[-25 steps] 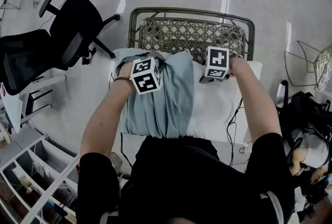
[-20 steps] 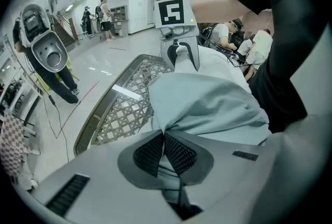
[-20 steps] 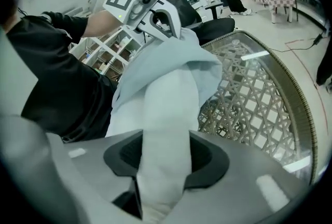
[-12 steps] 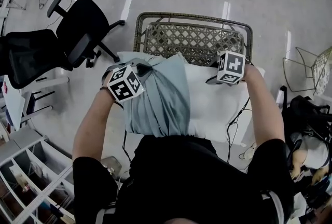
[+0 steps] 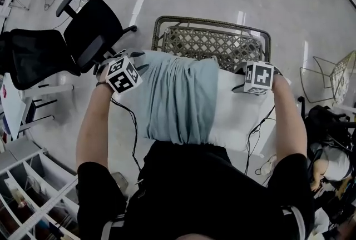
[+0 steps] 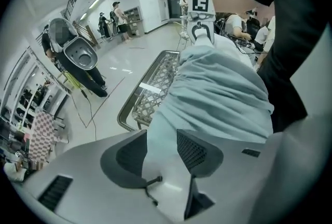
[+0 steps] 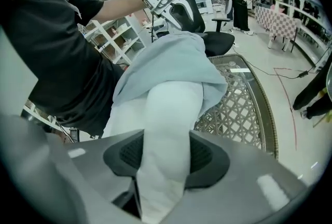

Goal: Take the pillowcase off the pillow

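Note:
I hold a white pillow [image 5: 236,114] above a wicker seat, its left half inside a pale blue pillowcase [image 5: 178,94]. My left gripper [image 5: 135,58] is at the case's far left corner. In the left gripper view the blue pillowcase [image 6: 218,93] fills the gap of the left gripper [image 6: 162,137] and touches both pads; these jaws have just been opening wider. My right gripper [image 5: 240,70] is shut on the bare white end. In the right gripper view the pillow [image 7: 168,114] is pinched in the right gripper [image 7: 166,145], with the pillowcase [image 7: 166,57] beyond it.
A woven wicker seat with a metal rim [image 5: 211,44] stands under the pillow. Two black office chairs [image 5: 92,28] are at the left, white shelving [image 5: 28,189] at the lower left, bags [image 5: 328,139] at the right. A cable [image 5: 133,139] hangs from my left gripper.
My left gripper has moved left and up, drawing the pillowcase corner outward so the blue cloth lies smoother and wider. My right gripper has risen a little with the white end.

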{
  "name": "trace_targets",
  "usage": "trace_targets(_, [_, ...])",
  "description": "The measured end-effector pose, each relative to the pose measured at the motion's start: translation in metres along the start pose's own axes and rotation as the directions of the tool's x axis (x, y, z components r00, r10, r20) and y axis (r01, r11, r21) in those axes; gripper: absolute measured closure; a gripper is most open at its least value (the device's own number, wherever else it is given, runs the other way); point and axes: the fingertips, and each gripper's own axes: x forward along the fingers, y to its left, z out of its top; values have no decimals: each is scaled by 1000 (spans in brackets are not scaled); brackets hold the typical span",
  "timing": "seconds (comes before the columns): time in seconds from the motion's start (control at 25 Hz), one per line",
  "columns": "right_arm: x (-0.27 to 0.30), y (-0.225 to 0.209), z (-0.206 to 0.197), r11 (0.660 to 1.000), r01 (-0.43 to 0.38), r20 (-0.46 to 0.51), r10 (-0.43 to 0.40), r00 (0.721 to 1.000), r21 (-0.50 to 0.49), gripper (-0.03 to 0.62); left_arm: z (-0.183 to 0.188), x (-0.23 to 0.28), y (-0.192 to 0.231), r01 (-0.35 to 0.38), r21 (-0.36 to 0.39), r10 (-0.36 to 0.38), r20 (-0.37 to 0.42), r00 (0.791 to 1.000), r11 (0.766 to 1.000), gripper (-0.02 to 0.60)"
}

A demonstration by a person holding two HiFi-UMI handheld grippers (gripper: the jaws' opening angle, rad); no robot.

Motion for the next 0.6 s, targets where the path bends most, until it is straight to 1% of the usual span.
trace_targets(0.08, [-7,0,-4,1000,17,-21,-16,1000,19,382,-11,5,9,-4,38,6,-35,999,999,410])
trace_targets(0.16, [-13,1,-9,999,34,-41,-32,999,41,382,-22,14,17,-4,99,12,-78,997,995,405])
trace_targets(0.24, [-17,5,-12,997,44,-52,-41,998,59,382,-27,28,24,2,162,15,-101,995,987,396])
trace_targets(0.36, [-21,10,-11,995,58,-54,-54,997,76,382,-16,46,36,7,230,10,-71,997,973,370])
trace_targets(0.44, [-22,12,-8,993,65,-57,-60,997,96,382,-7,57,42,23,269,-10,-52,999,963,367])
trace_targets(0.6, [-20,11,-11,987,70,-63,-61,996,145,382,-2,73,42,87,353,-67,-68,995,932,376])
